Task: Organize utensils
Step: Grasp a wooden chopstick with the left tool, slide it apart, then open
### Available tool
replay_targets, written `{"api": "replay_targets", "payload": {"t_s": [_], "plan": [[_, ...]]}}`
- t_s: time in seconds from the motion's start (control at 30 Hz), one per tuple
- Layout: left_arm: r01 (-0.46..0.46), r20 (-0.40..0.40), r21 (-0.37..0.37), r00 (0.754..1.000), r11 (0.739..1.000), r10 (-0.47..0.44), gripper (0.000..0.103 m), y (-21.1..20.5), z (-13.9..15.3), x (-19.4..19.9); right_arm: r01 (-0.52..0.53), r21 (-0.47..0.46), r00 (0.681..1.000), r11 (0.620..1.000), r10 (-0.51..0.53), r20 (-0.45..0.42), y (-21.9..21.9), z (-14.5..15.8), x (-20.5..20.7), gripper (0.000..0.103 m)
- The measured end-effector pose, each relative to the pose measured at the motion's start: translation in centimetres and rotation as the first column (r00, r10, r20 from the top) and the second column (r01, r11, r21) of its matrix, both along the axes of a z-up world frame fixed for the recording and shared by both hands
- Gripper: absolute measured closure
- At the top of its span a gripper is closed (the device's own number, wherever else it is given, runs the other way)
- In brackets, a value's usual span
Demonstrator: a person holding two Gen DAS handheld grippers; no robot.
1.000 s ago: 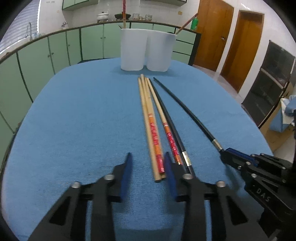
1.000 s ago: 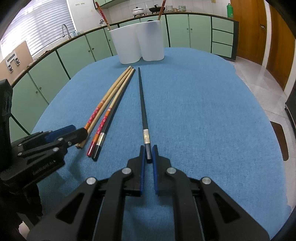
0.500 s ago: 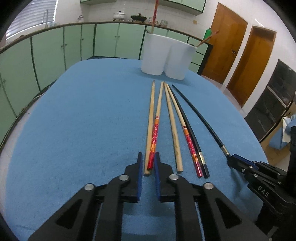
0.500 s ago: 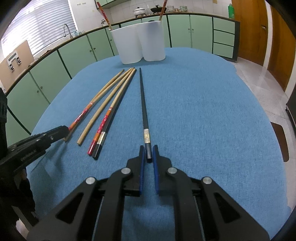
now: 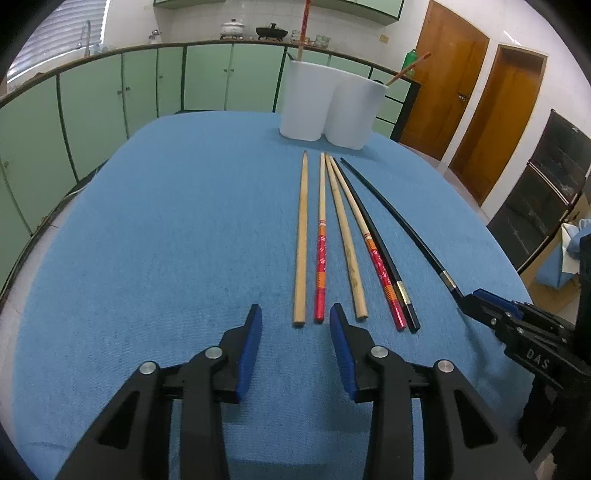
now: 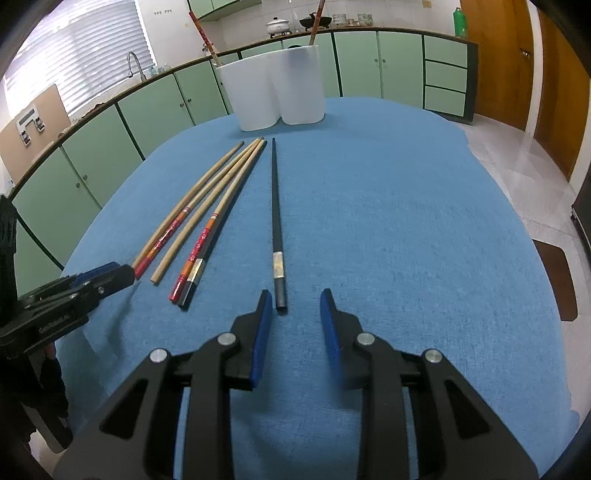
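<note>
Several chopsticks lie on the blue table cloth point(image 5: 166, 240), pointing at a white two-part holder point(image 5: 325, 107) at the far end. My left gripper point(image 5: 294, 314) is open just short of the near ends of a plain wooden stick point(image 5: 301, 240) and a red-patterned stick point(image 5: 320, 254). Beside them lie another plain stick point(image 5: 347, 240), a second red-patterned stick point(image 5: 373, 251) and a black one point(image 5: 384, 254). My right gripper point(image 6: 293, 297) is open around the near end of a separate black chopstick point(image 6: 276, 218), and shows in the left wrist view point(image 5: 476, 301).
The holder point(image 6: 277, 92) has a red chopstick point(image 6: 201, 33) in one part and another stick point(image 6: 317, 22) in the other. Green cabinets ring the table. Wooden doors point(image 5: 480, 92) stand at the right. The table edge drops off close behind both grippers.
Both grippers were shut half a second ago and have opened. The left one released the red-patterned stick after shifting it and a plain stick leftward; the right one released the black chopstick.
</note>
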State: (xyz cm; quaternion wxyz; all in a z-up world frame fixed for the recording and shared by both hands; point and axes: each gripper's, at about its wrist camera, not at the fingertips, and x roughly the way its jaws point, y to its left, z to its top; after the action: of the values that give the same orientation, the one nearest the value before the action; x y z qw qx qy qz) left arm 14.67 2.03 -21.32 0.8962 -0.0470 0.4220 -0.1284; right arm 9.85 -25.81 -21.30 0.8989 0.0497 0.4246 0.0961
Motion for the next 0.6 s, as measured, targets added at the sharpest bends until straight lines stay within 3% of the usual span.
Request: {"api": "replay_targets", "payload": {"t_s": [0.2, 0.6], "plan": [[-0.065, -0.001, -0.014, 0.998, 0.998, 0.065, 0.064, 1.7, -0.1, -0.4, -0.011, -0.012, 1.0, 1.0, 0.011, 0.004, 0.2, 0.0, -0.2, 0.076], [-0.042, 0.005, 0.048, 0.999, 0.998, 0.042, 0.058, 0.4, -0.2, -0.3, -0.065, -0.065, 0.998, 0.996, 0.065, 0.002, 1.9, -0.2, -0.3, 0.074]]}}
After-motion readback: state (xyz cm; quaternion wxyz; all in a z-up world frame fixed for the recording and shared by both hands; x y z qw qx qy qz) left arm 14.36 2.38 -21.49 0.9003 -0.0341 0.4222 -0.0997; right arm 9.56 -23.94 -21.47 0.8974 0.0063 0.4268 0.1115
